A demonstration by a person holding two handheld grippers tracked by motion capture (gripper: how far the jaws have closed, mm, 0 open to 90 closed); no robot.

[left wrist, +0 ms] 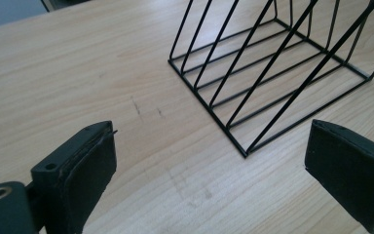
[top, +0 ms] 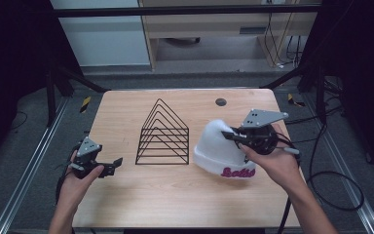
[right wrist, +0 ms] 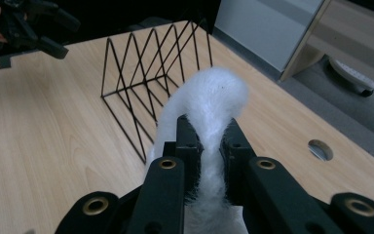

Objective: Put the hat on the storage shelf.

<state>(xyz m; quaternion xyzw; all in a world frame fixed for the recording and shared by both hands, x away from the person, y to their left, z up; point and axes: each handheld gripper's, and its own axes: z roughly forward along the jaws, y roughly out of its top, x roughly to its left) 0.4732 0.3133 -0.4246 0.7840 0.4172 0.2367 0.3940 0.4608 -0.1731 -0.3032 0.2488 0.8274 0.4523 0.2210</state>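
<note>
On the wooden table (top: 175, 195), right tool (right wrist: 209, 146) pinching the white hat (top: 219, 146) near the right edge should lift slowly toward the wire rack (top: 163, 134), left tool (left wrist: 209, 161) spread empty.

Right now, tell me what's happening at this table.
A person works at a wooden table with a tool in each hand. The right tool is shut on the crown of a white knit hat with pink lettering on its cuff, which sits to the right of a black wire rack. The left tool is open with nothing between its jaws, held over bare tabletop to the left of the rack. The rack stands upright mid-table with nothing in it.
</note>
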